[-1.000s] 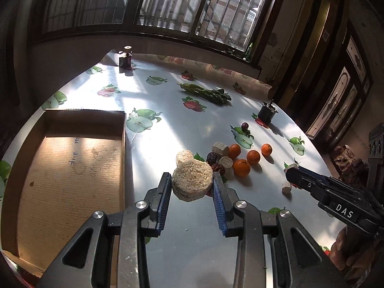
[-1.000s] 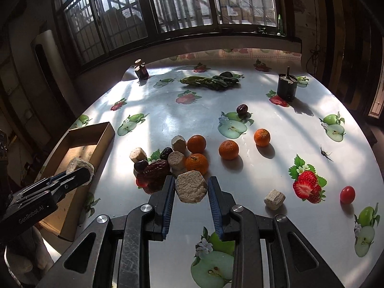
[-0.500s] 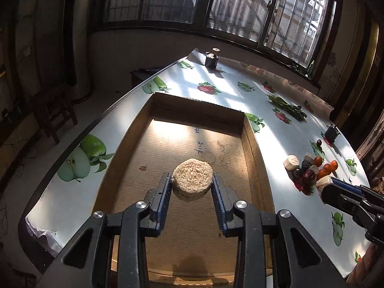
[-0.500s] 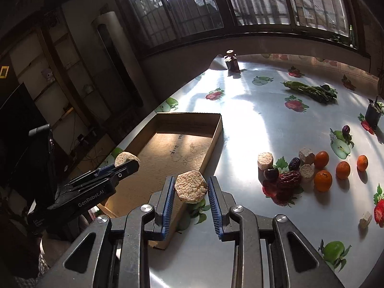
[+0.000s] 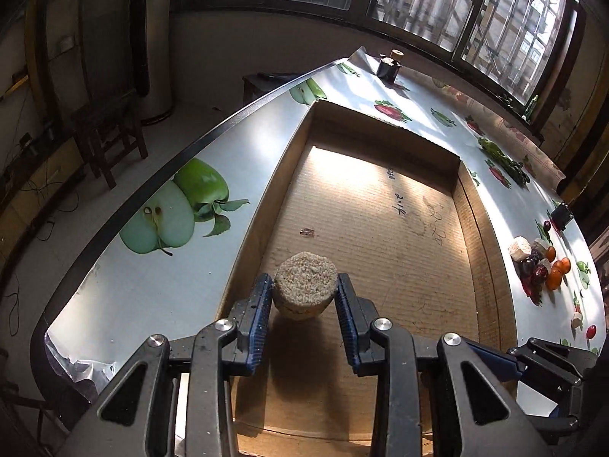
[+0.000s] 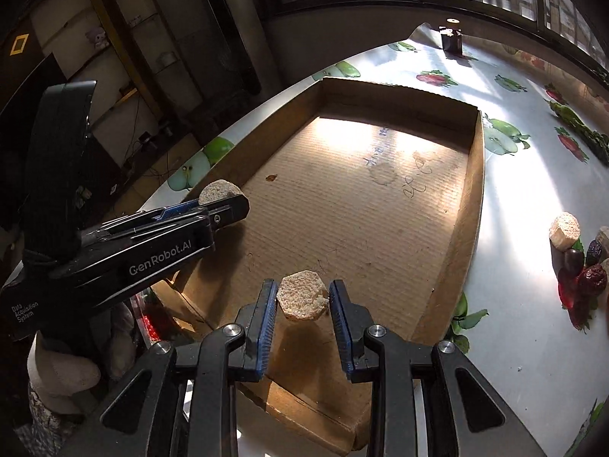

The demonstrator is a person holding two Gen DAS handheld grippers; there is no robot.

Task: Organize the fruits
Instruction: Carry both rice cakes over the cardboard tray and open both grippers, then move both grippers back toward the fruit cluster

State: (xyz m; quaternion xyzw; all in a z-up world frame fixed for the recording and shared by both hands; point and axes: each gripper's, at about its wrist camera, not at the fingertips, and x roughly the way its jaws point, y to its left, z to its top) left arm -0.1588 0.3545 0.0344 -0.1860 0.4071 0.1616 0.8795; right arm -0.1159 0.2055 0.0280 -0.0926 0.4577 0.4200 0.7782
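**Cardboard tray under two loaded grippers**

Cardboard fills the middle of the left wrist view: a shallow brown corrugated tray (image 5: 380, 228) with low walls and some handwriting on its floor, lying on a glossy white table (image 5: 152, 285) printed with apples and strawberries. At lower centre the left gripper (image 5: 305, 297) has its blue-padded jaws clamped on a round, tan, crumbly-textured puck (image 5: 305, 285), held above the tray floor near the tray's left wall, with its shadow just below. At the right edge of the frame a cluster of small oranges, dark dates and pale cut pieces (image 5: 540, 262) sits on the table outside the tray. A small dark jar (image 5: 388, 64) stands at the table's far end, upper centre. Part of the other black gripper shows at lower right.

In the right wrist view the same tray (image 6: 472, 205) runs from lower centre to upper right. The right gripper (image 6: 302, 301), at lower centre, is closed tight on a smaller, tan, many-sided crumbly piece (image 6: 302, 295) above the near end of the tray floor. At left the left gripper (image 6: 224, 205) reaches in over the tray's left wall, the tan puck (image 6: 219, 191) showing above its fingertips. Dates and a pale round piece (image 6: 574, 251) lie at the right edge on the table.
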